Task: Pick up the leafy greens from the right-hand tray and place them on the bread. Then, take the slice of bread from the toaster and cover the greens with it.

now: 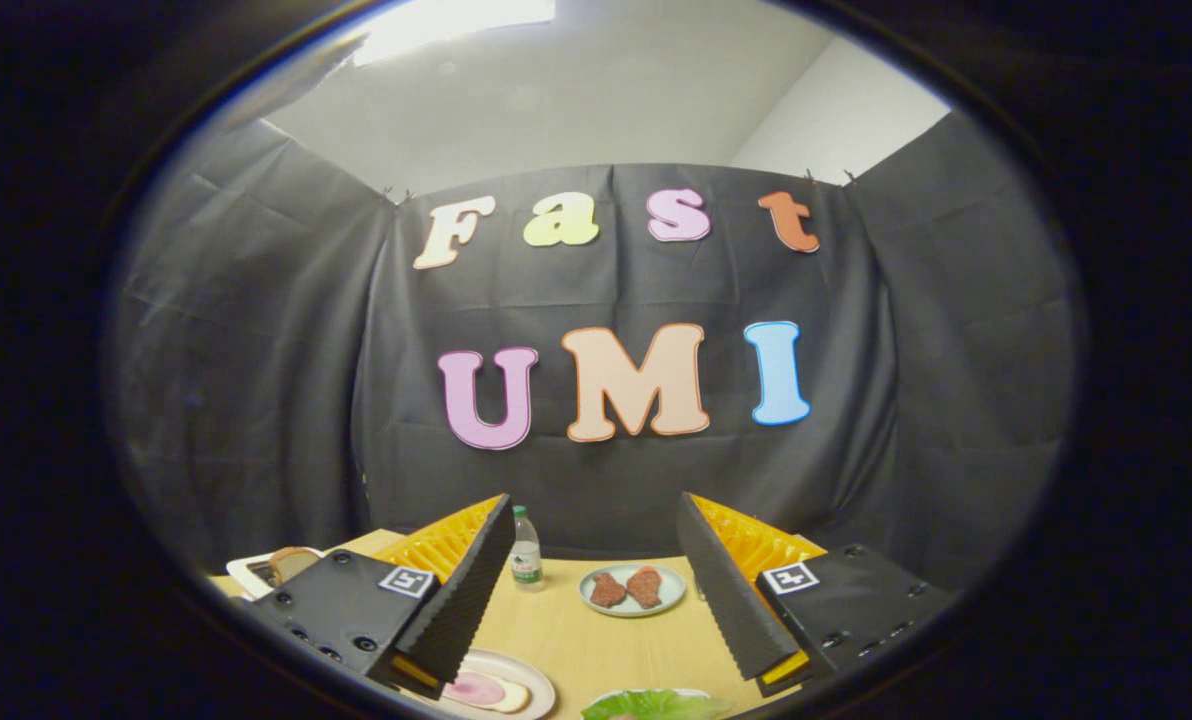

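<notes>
The gripper (596, 560) hangs above a wooden counter (576, 630), its fingers (476, 590) spread wide apart and holding nothing. Leafy greens (656, 705) lie on a plate at the near edge, below the gap between the fingers. A plate (501, 690) with bread and a pink slice sits under the left finger. At the far left corner a toaster (256, 572) holds a bread slice (291, 562). A bottle (525, 552) and a plate of meat (631, 590) stand near the far edge.
</notes>
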`<action>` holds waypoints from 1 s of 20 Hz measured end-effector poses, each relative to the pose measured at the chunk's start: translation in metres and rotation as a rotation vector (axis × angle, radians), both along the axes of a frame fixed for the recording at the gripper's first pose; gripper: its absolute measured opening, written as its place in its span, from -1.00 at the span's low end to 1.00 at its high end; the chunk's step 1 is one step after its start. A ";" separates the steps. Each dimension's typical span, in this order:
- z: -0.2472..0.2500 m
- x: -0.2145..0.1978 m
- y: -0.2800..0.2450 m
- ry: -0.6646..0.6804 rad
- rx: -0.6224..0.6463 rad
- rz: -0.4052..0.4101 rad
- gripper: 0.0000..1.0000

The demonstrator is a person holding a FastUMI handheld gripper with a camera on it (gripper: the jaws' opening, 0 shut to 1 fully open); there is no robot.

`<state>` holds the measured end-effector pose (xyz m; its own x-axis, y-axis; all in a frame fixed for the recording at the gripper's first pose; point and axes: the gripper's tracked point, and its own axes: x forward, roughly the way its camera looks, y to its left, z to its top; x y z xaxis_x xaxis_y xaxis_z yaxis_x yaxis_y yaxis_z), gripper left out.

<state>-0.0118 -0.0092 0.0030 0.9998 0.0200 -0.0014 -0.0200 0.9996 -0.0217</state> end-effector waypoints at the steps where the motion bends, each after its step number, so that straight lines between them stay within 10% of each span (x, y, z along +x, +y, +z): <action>1: -0.001 0.000 0.001 0.003 -0.003 0.016 1.00; 20: -0.105 0.014 -0.027 0.320 -0.270 0.402 1.00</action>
